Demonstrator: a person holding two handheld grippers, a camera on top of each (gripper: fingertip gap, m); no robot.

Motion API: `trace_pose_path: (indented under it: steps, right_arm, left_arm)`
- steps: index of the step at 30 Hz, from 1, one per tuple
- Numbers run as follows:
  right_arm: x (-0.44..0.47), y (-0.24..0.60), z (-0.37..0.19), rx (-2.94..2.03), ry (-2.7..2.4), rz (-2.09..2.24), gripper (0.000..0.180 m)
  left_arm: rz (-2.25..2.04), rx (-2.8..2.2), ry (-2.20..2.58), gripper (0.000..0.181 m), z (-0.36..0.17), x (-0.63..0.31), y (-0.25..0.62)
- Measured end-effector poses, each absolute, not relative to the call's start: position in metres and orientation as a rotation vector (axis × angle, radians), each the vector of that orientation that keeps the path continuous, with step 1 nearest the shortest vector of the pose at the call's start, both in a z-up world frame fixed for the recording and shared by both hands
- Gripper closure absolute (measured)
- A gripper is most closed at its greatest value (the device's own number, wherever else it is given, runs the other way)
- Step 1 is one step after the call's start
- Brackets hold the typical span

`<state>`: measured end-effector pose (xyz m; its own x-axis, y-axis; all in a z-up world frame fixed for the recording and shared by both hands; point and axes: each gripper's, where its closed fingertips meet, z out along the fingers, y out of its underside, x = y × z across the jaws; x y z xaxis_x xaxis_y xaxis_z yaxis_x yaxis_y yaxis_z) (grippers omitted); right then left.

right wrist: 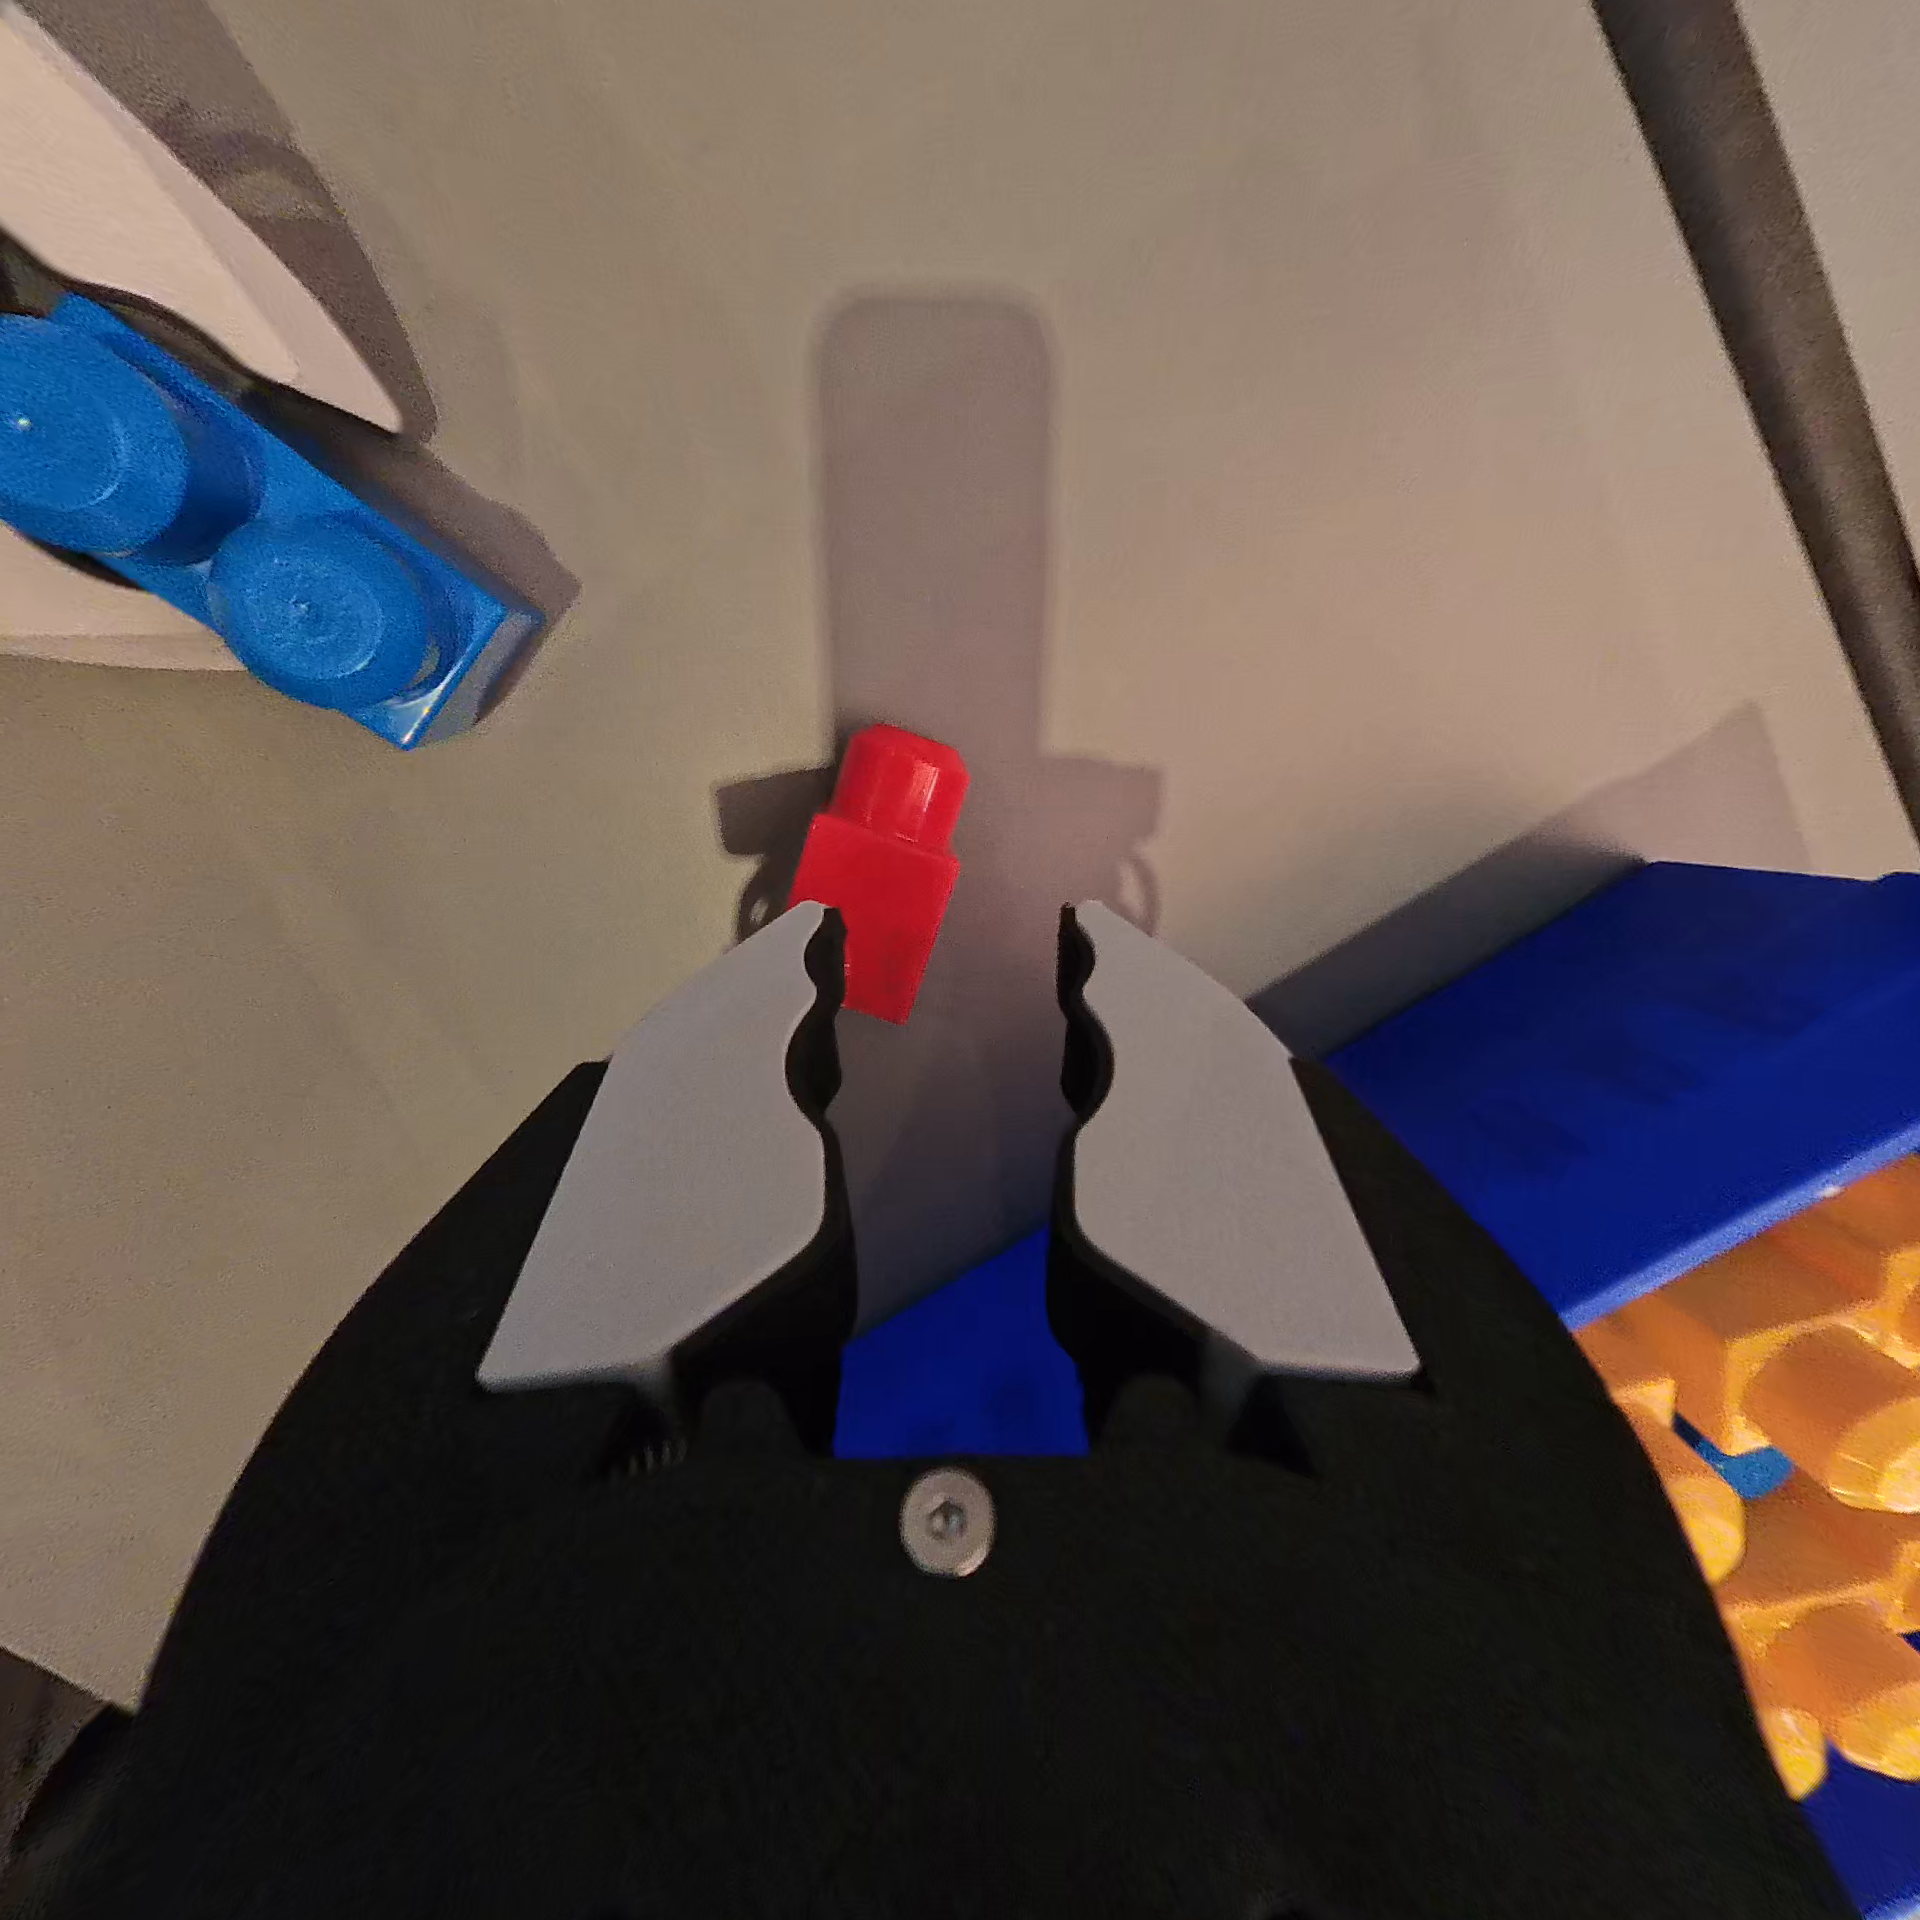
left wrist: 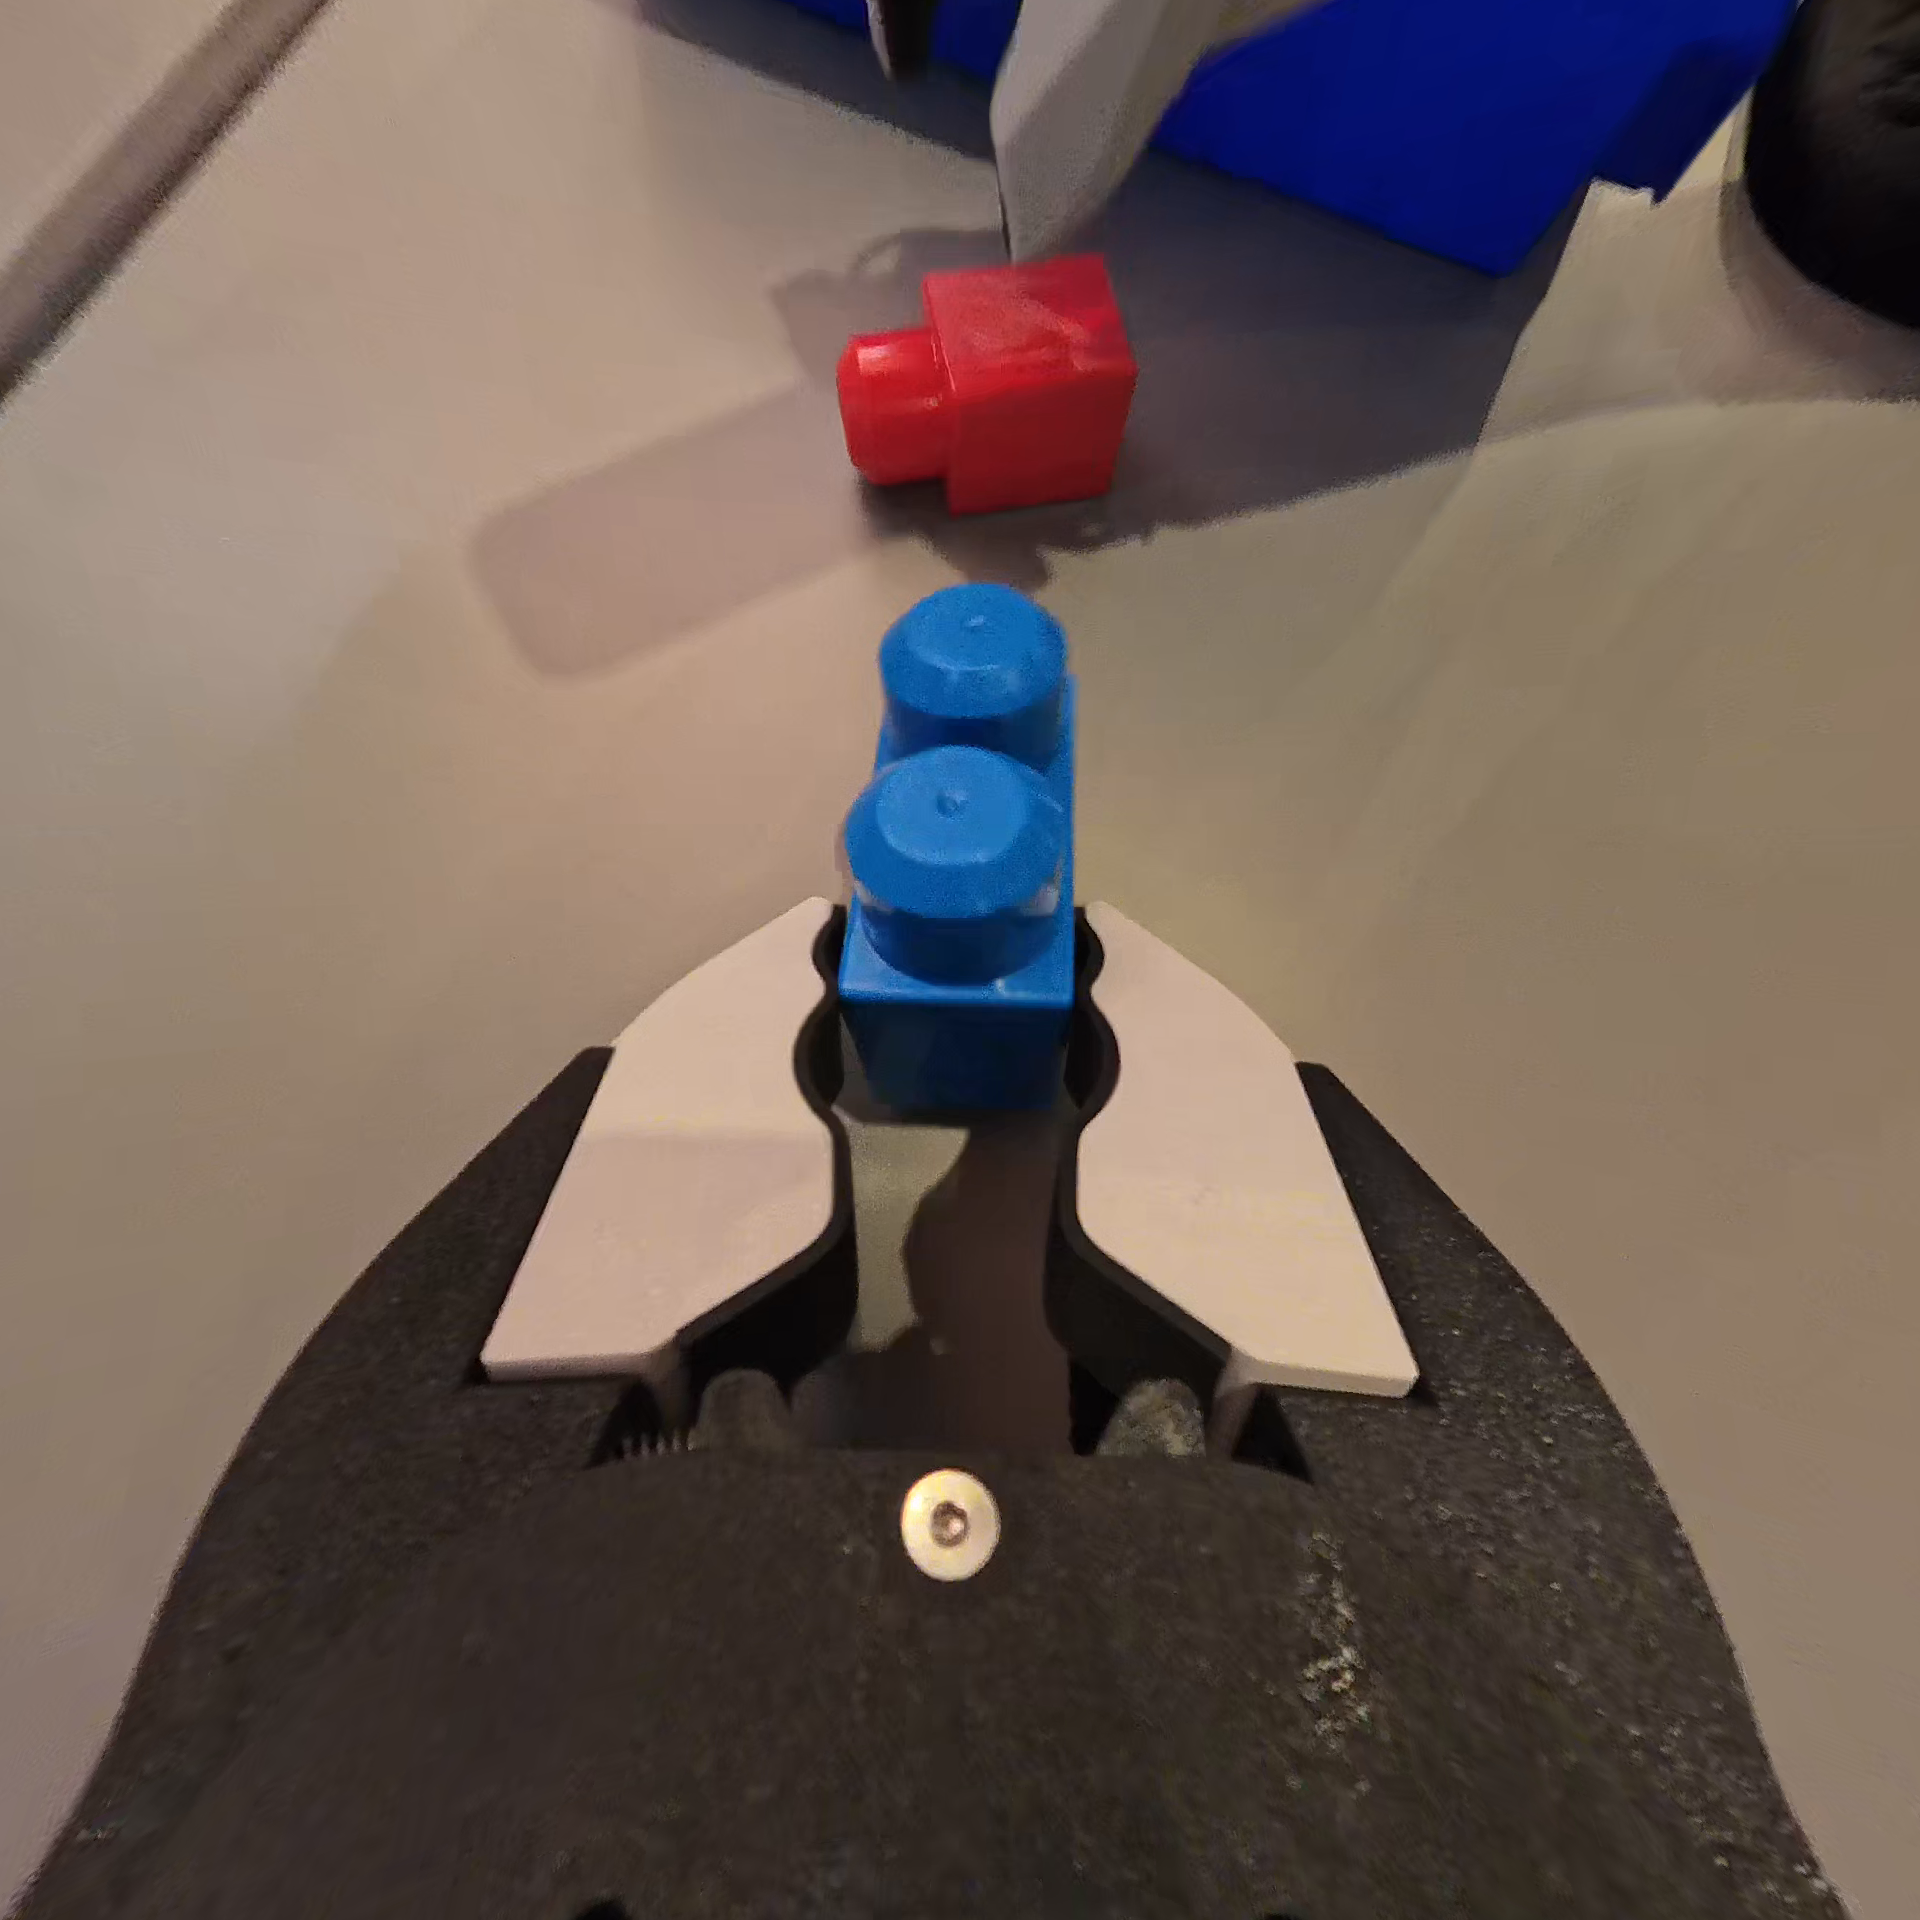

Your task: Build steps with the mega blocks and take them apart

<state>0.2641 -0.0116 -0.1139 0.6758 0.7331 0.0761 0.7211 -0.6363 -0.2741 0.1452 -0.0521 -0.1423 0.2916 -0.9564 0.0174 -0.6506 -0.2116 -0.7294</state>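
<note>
Nearest the lens in the left wrist view, the left gripper (left wrist: 956, 1023) has its jaws closed on the near end of a blue two-stud block (left wrist: 961, 883), studs up and the far stud jutting forward, probably so its free end can be set onto another piece; just beyond that block, a red single-stud block (left wrist: 987, 390) lies on its side on the tabletop (left wrist: 416, 520), stud pointing sideways, so it likely needs righting before anything stacks on it; the right gripper (right wrist: 945, 935) hovers at the red block with jaws partly spread and empty, one fingertip overlapping the block's near corner, whether touching cannot be told; farther from the red block, off to one side, stands a blue bin (right wrist: 1610, 1060) holding orange blocks (right wrist: 1849, 1403), seemingly the supply for further steps.
</note>
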Motion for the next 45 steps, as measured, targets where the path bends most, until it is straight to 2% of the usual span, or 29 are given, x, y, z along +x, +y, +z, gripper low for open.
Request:
trace_pose_path:
  steps: [10,14,18,22,28,29,30,45]
  right_arm:
    - [0.248,-0.012,-0.124,-2.62,-1.148,0.096,0.135]
    - [0.213,-0.022,-0.092,-2.422,-1.239,0.386,0.135]
    - [0.168,-0.057,-0.035,-1.998,-1.42,0.86,0.135]
    - [0.154,-0.08,-0.01,-1.786,-1.5,1.032,0.131]
    - [0.146,-0.092,-0.003,-1.669,-1.552,1.078,0.133]
    - [0.144,-0.094,-0.002,-1.644,-1.558,1.078,0.145]
    - [0.143,-0.094,0.0,-1.622,-1.559,1.066,0.146]
    - [0.13,-0.087,0.007,-1.567,-1.516,0.817,0.147]
  left_arm:
    - [-0.64,-1.928,1.345,0.143,-0.106,0.136,-0.052]
    - [-0.739,-1.877,1.309,0.143,-0.083,0.138,-0.059]
    - [-0.915,-1.762,1.268,0.143,-0.044,0.141,-0.074]
    - [-1.01,-1.663,1.221,0.143,-0.011,0.139,-0.083]
    - [-1.146,-1.549,1.196,0.143,0.017,0.137,-0.099]
    - [-1.14,-1.538,1.188,0.143,0.02,0.136,-0.098]
    - [-1.149,-1.52,1.185,0.143,0.023,0.136,-0.099]
    - [-0.963,-1.482,1.12,0.141,0.03,0.126,-0.091]
